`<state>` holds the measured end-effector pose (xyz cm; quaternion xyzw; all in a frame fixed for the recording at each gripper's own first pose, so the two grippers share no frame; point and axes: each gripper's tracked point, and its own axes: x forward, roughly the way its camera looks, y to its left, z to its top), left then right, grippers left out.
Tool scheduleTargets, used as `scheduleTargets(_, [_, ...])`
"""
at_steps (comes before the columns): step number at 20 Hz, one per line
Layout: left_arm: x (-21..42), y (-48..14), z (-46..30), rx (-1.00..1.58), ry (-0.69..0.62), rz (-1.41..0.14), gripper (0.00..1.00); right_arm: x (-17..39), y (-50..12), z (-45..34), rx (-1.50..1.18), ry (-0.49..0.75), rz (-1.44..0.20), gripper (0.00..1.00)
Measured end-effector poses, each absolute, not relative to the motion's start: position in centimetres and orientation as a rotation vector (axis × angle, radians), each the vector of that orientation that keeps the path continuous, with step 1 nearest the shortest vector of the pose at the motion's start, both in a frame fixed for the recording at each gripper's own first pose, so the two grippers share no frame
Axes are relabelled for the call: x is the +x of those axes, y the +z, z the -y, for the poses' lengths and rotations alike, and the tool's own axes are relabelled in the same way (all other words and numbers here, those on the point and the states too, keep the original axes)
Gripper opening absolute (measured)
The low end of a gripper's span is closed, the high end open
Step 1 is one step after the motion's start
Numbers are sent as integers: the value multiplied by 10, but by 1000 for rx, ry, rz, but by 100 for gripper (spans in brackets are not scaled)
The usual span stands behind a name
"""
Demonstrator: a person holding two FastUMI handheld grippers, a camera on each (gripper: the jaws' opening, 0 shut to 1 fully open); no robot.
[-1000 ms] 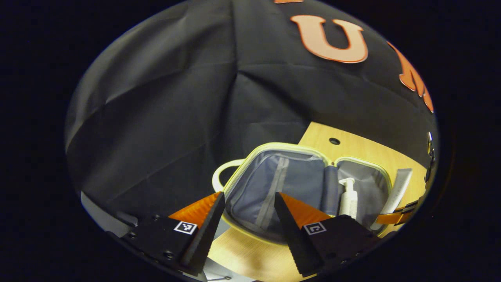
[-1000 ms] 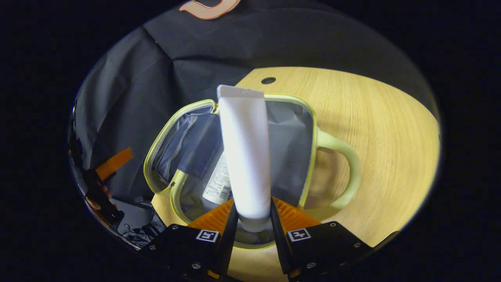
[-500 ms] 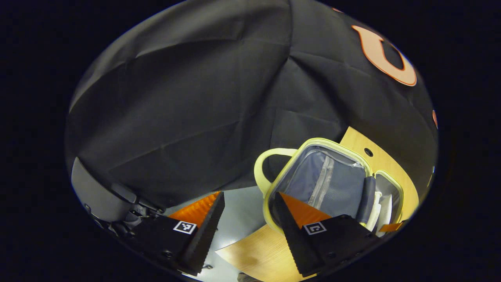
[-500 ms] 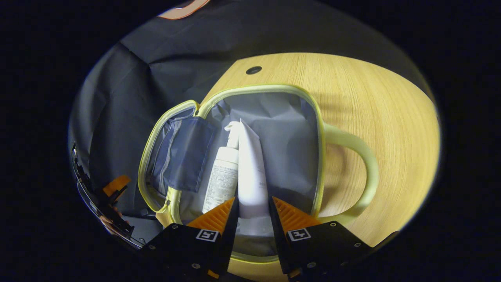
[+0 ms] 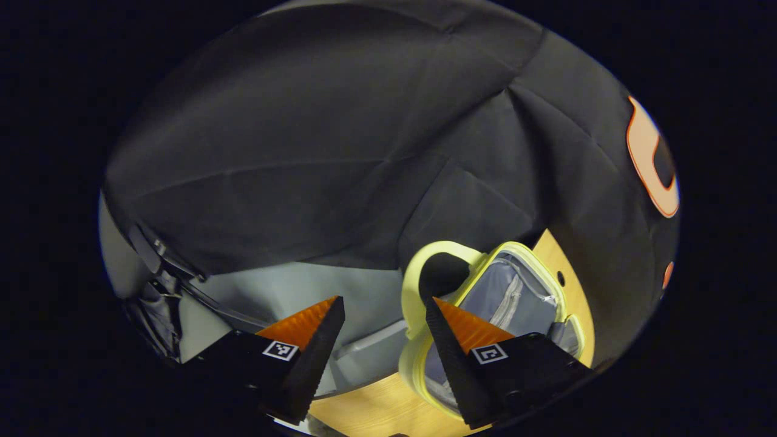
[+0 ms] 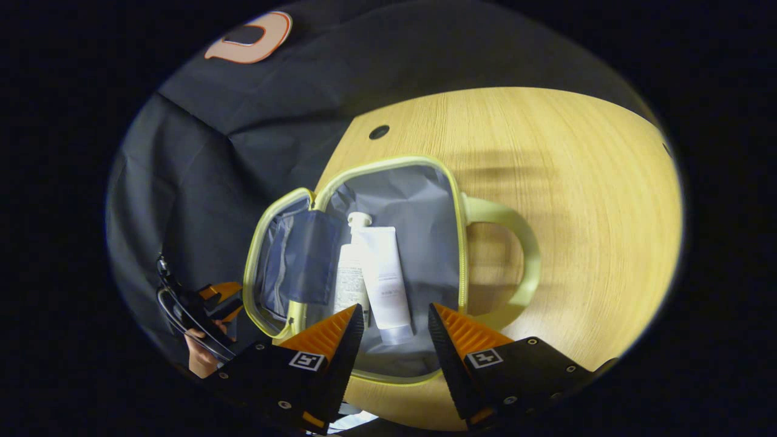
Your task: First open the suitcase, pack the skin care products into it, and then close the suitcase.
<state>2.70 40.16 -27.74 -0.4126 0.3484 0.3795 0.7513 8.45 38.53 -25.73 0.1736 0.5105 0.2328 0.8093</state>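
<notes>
A pale yellow-green suitcase (image 6: 456, 243) lies open on the wooden table (image 6: 576, 200), its grey lining showing. Inside its right half a white tube (image 6: 383, 276) lies beside a white pump bottle (image 6: 350, 279). My right gripper (image 6: 394, 318) hovers open just above and before the tube, holding nothing. In the left gripper view the suitcase's lid half (image 5: 516, 297) and looped handle (image 5: 419, 273) sit at the table's left end. My left gripper (image 5: 383, 312) is open and empty, its right finger near that handle. The left gripper (image 6: 212, 300) with a hand shows at the lower left of the right gripper view.
The table has a small round hole (image 6: 379, 132) behind the suitcase and bare wood to its right. Black cloth wall (image 5: 340, 139) hangs close behind and left of the table. Pale floor (image 5: 291, 291) lies beyond the table's left edge (image 5: 364, 388).
My right gripper lowered the tube into the suitcase beside the bottle, opened and drew back. The left gripper swung left, away from the suitcase's middle toward its handle.
</notes>
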Motion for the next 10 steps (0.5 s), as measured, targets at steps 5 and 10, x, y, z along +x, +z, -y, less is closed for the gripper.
scheduleTargets(5, [44, -304, -426, -1161, 852, -675, 88, 97, -190, -342, 395, 473, -861, 78])
scheduleTargets(10, [64, -325, -420, -1345, 773, -663, 77, 96, -138, -285, 350, 370, -636, 88])
